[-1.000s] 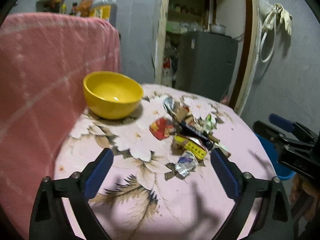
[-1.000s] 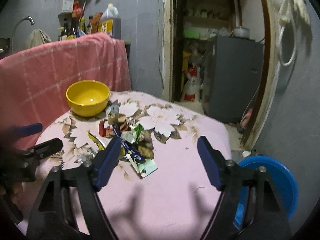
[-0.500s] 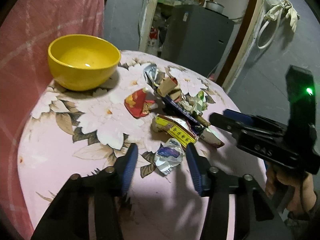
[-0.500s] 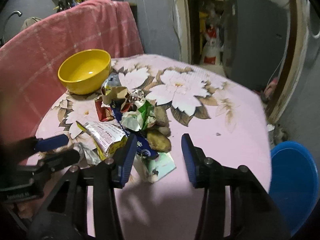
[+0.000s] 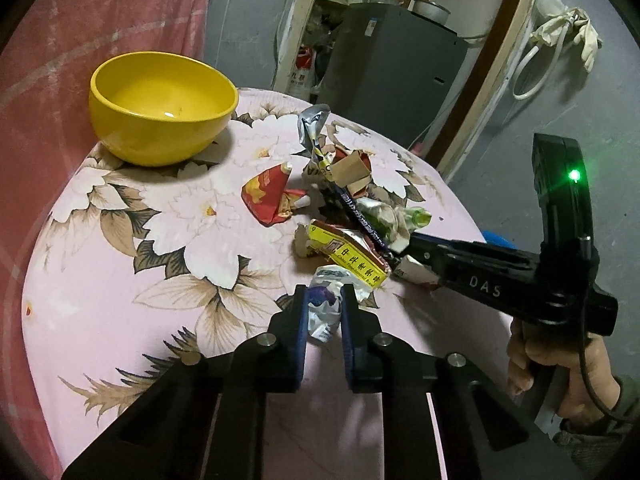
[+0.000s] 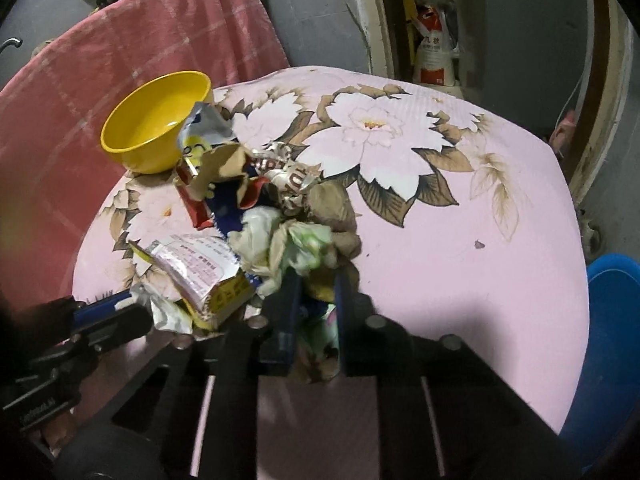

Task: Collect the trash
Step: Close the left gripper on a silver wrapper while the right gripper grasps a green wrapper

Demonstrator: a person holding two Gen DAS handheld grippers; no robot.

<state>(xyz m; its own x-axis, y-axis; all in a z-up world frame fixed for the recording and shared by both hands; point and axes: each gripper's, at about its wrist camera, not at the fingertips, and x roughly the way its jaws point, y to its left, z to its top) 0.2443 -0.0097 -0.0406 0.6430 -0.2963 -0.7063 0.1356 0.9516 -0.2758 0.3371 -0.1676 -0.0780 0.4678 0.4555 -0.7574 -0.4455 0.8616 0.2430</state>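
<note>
Left gripper [image 5: 324, 300] jaws just closing on foil wrapper [image 5: 326, 304]; right gripper [image 6: 316, 284] likewise on pale wrapper [image 6: 320, 328]. Risk: thin crumpled edges slip free on lifting.

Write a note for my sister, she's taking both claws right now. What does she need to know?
Left claw: jaws have just been closing, now pinching the crumpled silver wrapper at the near edge of the pile.
Right claw: jaws have just been closing, now pinching a crumpled greenish wrapper on the pile's near side.
Trash pile lies on the floral table, beside the yellow bowl. A blue bin stands by the table's right edge.
Done: two pieces gripped, neither lifted.
Left: lift and drop them, probably in the bin, then clear the rest.
</note>
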